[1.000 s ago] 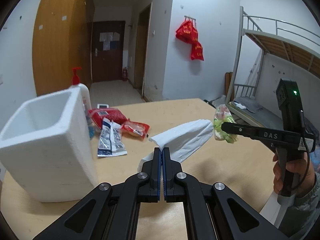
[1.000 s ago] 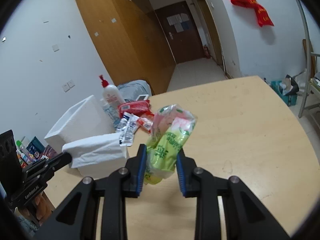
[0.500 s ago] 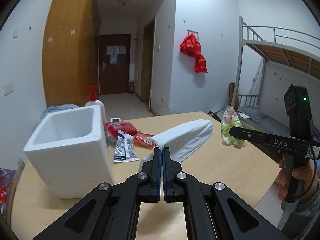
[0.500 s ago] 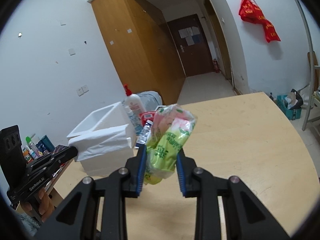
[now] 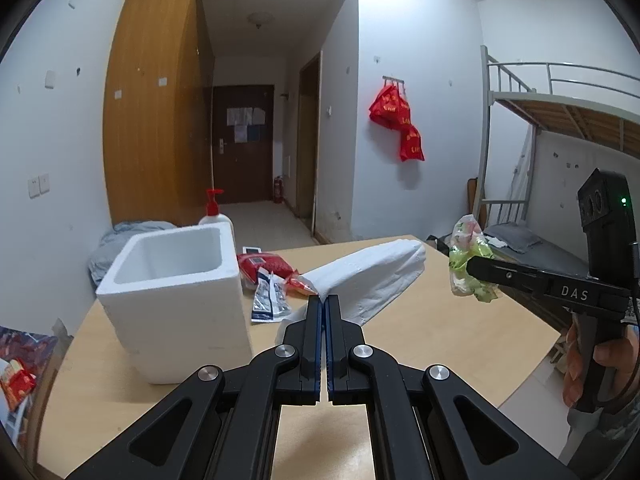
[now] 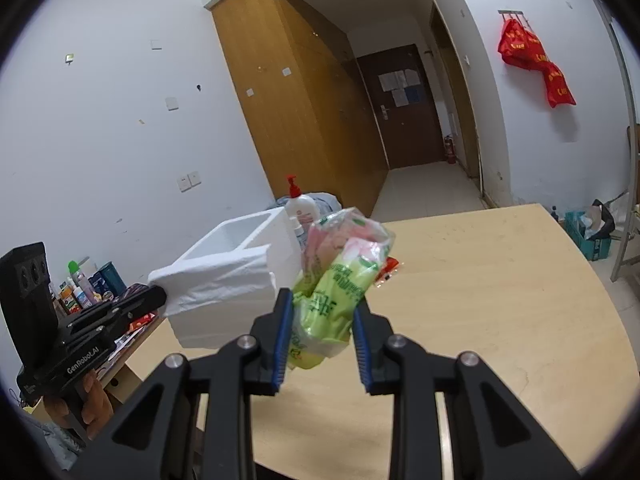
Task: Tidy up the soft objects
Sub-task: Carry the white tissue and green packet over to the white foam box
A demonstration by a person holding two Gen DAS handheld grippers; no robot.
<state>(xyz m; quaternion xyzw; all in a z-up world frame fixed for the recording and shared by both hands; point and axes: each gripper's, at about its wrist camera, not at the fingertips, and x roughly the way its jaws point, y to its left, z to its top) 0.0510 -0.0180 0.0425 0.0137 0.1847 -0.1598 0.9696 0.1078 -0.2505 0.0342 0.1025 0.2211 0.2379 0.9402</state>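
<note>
Evidently for packing, the left claw [image 5: 324, 300] pinched a white tissue pack [image 5: 372, 276] while the right claw [image 6: 320, 312] squeezed a green packet [image 6: 340, 280], the foam box [image 5: 172, 292] just left of both.

White tissue [image 5: 372, 276] and crumpled green-pink packet [image 6: 336, 280], both aloft above table.

Each view looks forward along its own jaws, tilted slightly down over the wooden counter [image 5: 436, 344] toward the dark door [image 5: 243, 155] at the end of the hallway. The left wrist camera sits close behind the left gripper [image 5: 324, 305], with the right gripper [image 5: 472, 266] in from the right edge. The right wrist camera sits behind the right gripper [image 6: 322, 306] and catches the left gripper [image 6: 158, 298] at lower left. Both share the white foam box [image 5: 176, 296], pump bottle [image 6: 302, 206], wardrobe [image 6: 296, 120] and red bags [image 6: 536, 68].
</note>
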